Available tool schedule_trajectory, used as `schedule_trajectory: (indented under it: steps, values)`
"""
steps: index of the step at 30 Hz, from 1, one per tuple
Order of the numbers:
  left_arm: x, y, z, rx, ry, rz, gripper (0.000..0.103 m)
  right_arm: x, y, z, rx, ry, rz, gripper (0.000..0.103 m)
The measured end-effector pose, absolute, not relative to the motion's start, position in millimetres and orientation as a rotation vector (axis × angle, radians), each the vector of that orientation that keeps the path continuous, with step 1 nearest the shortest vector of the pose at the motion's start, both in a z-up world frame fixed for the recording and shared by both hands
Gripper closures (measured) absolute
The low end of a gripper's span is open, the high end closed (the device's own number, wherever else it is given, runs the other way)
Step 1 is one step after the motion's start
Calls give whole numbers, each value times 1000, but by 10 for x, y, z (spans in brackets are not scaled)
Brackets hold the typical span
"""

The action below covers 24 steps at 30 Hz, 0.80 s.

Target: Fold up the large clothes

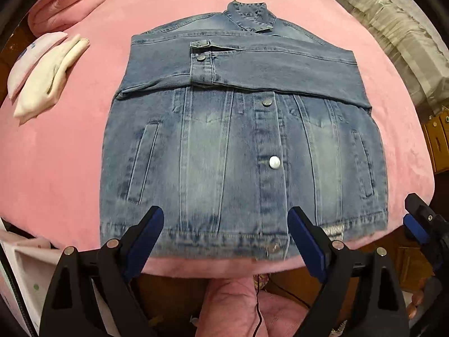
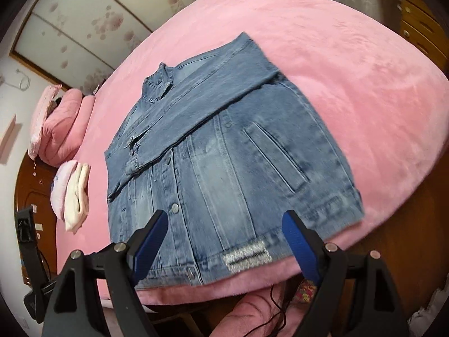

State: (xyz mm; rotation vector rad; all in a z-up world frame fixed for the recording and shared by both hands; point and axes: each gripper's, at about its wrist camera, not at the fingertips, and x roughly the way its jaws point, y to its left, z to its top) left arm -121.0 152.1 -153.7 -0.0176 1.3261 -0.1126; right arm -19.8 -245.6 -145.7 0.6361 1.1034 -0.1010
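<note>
1. Denim jacket [image 1: 241, 140]: faded blue, lying front-up and flat on the pink bed cover [image 1: 56, 168], collar [image 1: 248, 16] toward the far edge, hem along the near edge. Both sleeves [image 1: 252, 67] are folded across the chest, one cuff with a metal snap on top. The placket shows round metal buttons [image 1: 274, 162]; slanted welt pockets sit at either side.
2. Left gripper [image 1: 226, 238]: jaws spread wide, nothing between the blue pads [image 1: 148, 238], poised over the hem near the bed's near edge; no contact with the cloth is visible.
3. Right gripper [image 2: 224, 241]: jaws likewise spread and empty, over the hem toward the jacket's near right corner.
4. Shown only in the left wrist view: the jacket seen square-on, its full outline symmetrical; the right gripper's tip at the picture's right margin; pale draped fabric [image 1: 393, 33] past the bed's far right corner.
5. Shown only in the right wrist view: the jacket seen obliquely; a whitish frayed patch [image 2: 247, 255] on the hem, plain here but only partly seen in the other view; a floral-panelled wardrobe [image 2: 84, 22] behind the bed.
6. Both views: folded pale garments [image 1: 47, 75] near the bed's left edge and a rolled pink quilt [image 1: 70, 0] at the far left corner. The hem is slightly blurred, so its exact lie is uncertain.
</note>
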Motion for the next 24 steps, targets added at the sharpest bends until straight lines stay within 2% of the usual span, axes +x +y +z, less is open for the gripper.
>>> schedule_trajectory:
  steps: [6,14,19,24]
  values:
    - [-1534,1892,-1703,-123,1373,-63,13,-517,-2610,-1554,671,1132,-156,19]
    - [-1879,2846,-2257,-451,1405,121,13,-660,-2839,-1856,502,1249,-274,19]
    - [-2020,3283,-2581,-577,1349,230,13,-756,-3041,-2197,588,1257,-311,19]
    - [-2065,3479,-2939,-615,1268,257,13,-827,-3246,-2565,788,1164,-288,20]
